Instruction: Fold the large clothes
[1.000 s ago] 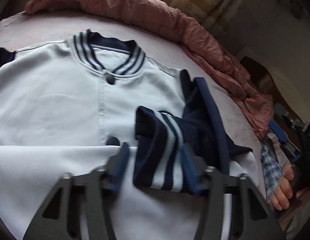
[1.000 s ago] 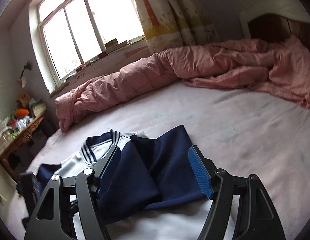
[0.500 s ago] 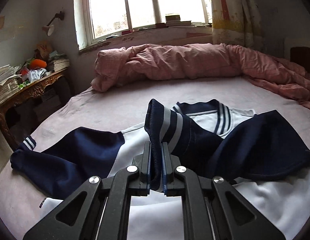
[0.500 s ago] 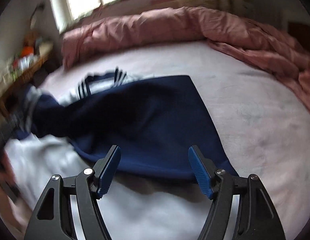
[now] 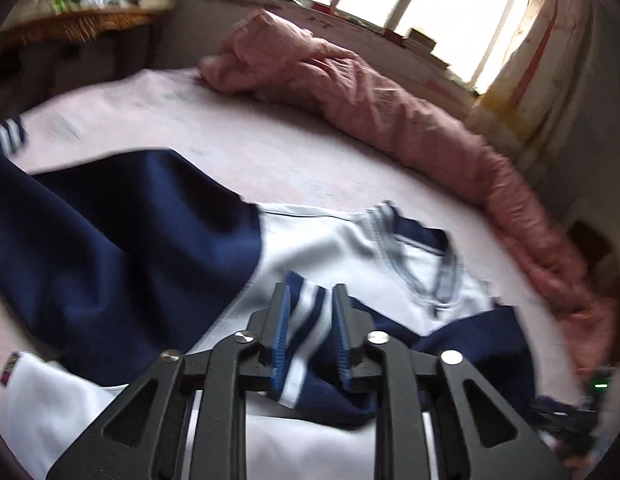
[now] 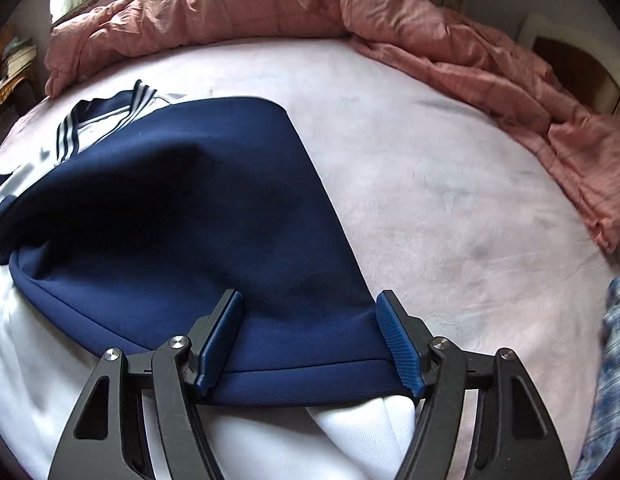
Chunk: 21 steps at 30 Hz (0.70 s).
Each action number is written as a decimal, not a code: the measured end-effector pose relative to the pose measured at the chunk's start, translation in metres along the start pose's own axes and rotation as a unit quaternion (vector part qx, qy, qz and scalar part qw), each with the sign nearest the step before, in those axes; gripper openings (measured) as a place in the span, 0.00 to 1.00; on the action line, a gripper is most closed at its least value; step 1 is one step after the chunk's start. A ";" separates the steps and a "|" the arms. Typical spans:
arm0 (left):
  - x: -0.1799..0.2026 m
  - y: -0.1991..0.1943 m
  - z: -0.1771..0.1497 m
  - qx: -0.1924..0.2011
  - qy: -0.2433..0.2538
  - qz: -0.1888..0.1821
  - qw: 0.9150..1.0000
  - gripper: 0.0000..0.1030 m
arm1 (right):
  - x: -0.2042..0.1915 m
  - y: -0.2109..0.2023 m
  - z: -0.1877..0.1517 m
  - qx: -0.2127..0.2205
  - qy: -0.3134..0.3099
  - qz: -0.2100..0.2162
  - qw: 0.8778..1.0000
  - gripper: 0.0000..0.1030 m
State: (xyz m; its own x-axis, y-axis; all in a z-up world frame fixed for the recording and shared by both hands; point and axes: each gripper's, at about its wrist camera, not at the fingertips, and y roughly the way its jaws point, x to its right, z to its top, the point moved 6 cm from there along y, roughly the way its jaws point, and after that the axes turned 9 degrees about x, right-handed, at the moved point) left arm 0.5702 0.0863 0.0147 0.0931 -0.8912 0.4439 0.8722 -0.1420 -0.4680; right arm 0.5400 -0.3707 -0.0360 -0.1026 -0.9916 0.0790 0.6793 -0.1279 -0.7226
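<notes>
Left tongs [image 5: 308,334] are opening around the striped cuff [image 5: 305,344], seemingly no longer pinching through the blur, right tongs [image 6: 310,338] are hovering wide over the navy sleeve [image 6: 181,208], while the soft, limp jacket [image 5: 338,248] is lying on the bed [image 6: 450,184], best gripped at cuffs.

You won't find any readable text here. The jacket [image 5: 342,248] carries a small coloured patch [image 5: 9,368] at its hem, possibly a brand label, but it's too blurred to read.
</notes>
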 end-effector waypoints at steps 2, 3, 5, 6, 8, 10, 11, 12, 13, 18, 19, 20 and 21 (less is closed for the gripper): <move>0.001 -0.005 0.004 0.005 0.026 0.016 1.000 0.31 | 0.001 0.001 0.000 -0.001 0.001 0.003 1.000 0.69; 0.007 -0.007 0.005 0.005 0.064 0.032 0.997 0.35 | 0.002 -0.001 0.000 -0.002 -0.001 0.002 1.000 0.69; 0.023 -0.006 -0.003 -0.028 0.143 0.022 0.989 0.55 | 0.002 -0.002 0.001 0.002 0.002 -0.004 1.000 0.69; 0.032 -0.003 -0.013 -0.066 0.177 -0.004 0.982 0.58 | 0.002 -0.003 0.002 0.007 0.004 -0.005 1.000 0.69; 0.047 -0.001 -0.035 -0.124 0.240 -0.036 0.962 0.60 | 0.000 -0.012 0.005 0.024 0.007 0.003 1.000 0.69; 0.055 -0.001 -0.047 -0.114 0.314 0.010 0.942 0.60 | -0.003 -0.018 0.009 0.033 0.008 0.012 0.999 0.69; 0.056 0.001 -0.051 -0.107 0.351 0.048 0.929 0.62 | -0.006 -0.020 0.010 0.034 0.004 0.017 0.999 0.69; 0.058 0.002 -0.059 -0.111 0.378 0.066 0.917 0.63 | -0.008 -0.020 0.011 0.032 -0.001 0.020 0.999 0.69; 0.060 0.003 -0.067 -0.128 0.394 0.061 0.908 0.64 | -0.011 -0.020 0.010 0.030 -0.007 0.021 0.999 0.69; 0.044 0.017 -0.072 -0.136 0.401 0.112 0.899 0.68 | -0.019 -0.013 0.005 0.020 -0.027 0.010 0.999 0.69; 0.040 0.021 -0.069 -0.122 0.394 0.134 0.901 0.58 | -0.019 -0.013 0.005 0.022 -0.029 0.006 0.999 0.69; 0.037 0.024 -0.066 -0.109 0.387 0.147 0.903 0.35 | -0.019 -0.012 0.005 0.024 -0.030 0.004 0.999 0.69; 0.029 0.029 -0.063 -0.105 0.377 0.161 0.906 0.21 | -0.019 -0.012 0.005 0.024 -0.033 0.002 0.999 0.69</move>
State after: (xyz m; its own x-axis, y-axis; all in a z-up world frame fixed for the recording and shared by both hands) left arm 0.5685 0.0292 -0.0340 -0.0978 -0.9305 -0.3530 0.7403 0.1691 -0.6507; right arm 0.5378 -0.3507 -0.0257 -0.0526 -0.9911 0.1227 0.7145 -0.1232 -0.6887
